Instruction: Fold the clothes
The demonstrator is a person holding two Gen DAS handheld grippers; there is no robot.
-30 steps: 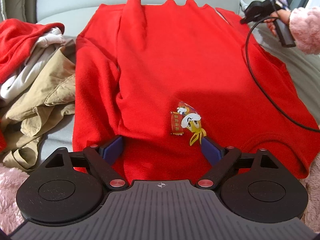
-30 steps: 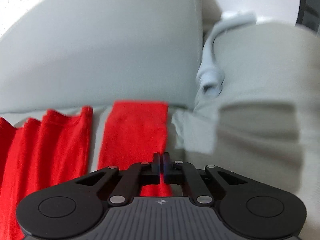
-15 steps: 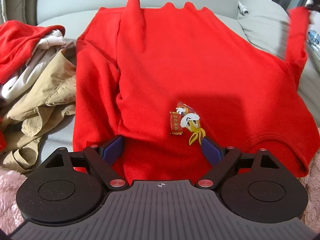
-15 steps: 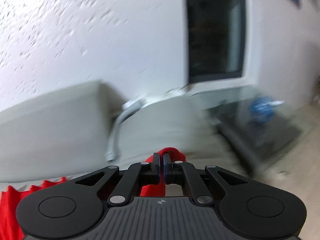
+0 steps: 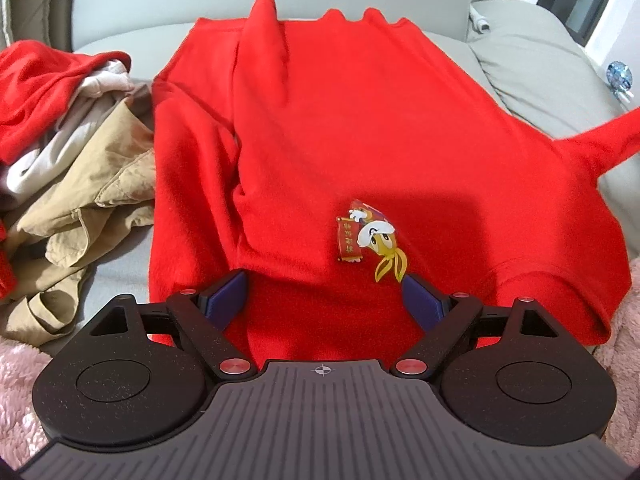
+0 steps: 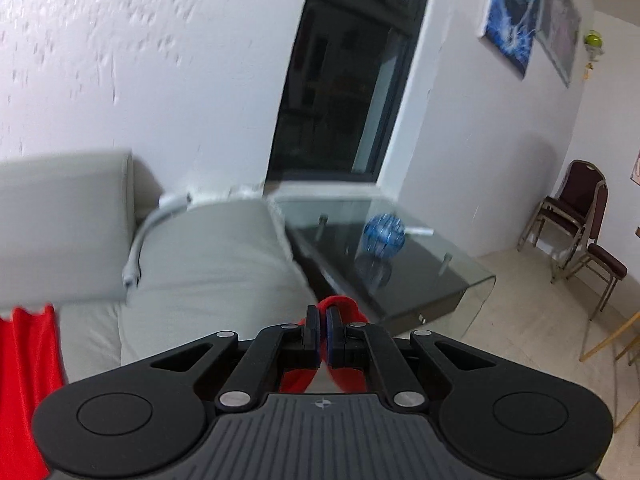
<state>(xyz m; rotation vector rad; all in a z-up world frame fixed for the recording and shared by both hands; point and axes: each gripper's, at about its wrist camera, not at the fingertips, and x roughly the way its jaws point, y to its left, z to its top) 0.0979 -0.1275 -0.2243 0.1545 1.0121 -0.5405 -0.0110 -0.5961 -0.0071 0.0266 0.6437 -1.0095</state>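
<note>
Sleeve (image 6: 336,304) pinched tight in the right hand-held gripper (image 6: 321,334), lifted off the sofa's (image 5: 532,40) right edge. Left hand-held gripper (image 5: 324,300) gapes empty over the red sweater's (image 5: 360,120) collar; fold that sleeve flat across the chest.

The only writing sits on the cartoon patch (image 5: 370,236) on the red sweater (image 5: 360,120): a small red scroll at its 9 o'clock side carries gold characters, too small to read. Nothing else bears legible text.
</note>
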